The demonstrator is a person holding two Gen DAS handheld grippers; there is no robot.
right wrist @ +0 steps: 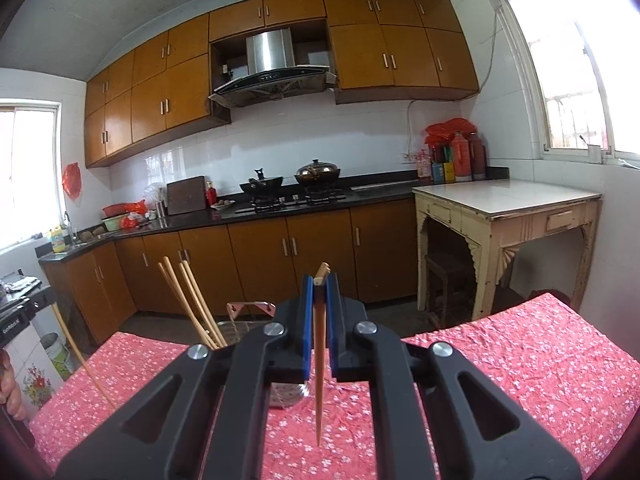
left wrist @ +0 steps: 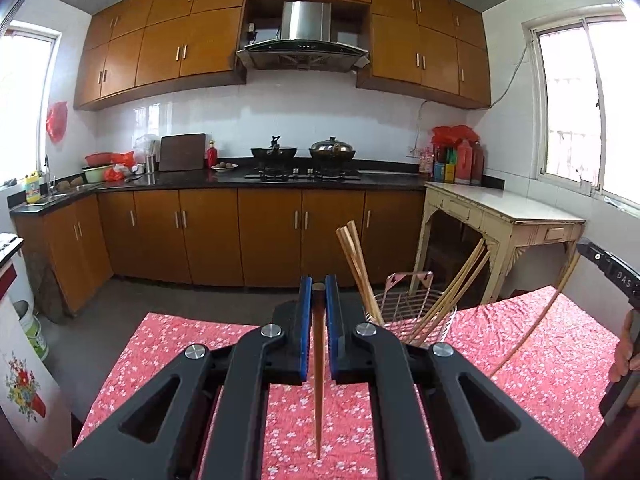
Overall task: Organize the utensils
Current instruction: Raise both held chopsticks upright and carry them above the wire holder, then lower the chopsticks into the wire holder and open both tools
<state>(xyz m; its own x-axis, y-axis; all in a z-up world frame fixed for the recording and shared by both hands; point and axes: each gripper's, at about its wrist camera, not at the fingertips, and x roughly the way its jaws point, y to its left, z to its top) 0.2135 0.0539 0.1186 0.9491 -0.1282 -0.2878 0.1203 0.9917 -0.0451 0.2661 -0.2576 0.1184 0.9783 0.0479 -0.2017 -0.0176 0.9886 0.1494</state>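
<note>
Tongs [left wrist: 319, 286] [right wrist: 319, 280] grip chopsticks [left wrist: 318, 360] [right wrist: 319, 360] above tablecloth [left wrist: 540, 360].

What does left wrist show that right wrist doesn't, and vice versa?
Left wrist only: the left gripper shut on its own chopstick, the holder's far-side wire basket unobstructed, and the right gripper at the frame's right edge.

Right wrist only: the right gripper shut on its chopstick, a dark stool under the cream side table, and a hand at the left edge.

Both: the chopstick holder with chopsticks standing in it, the red floral tablecloth, the stove with two pots.
</note>
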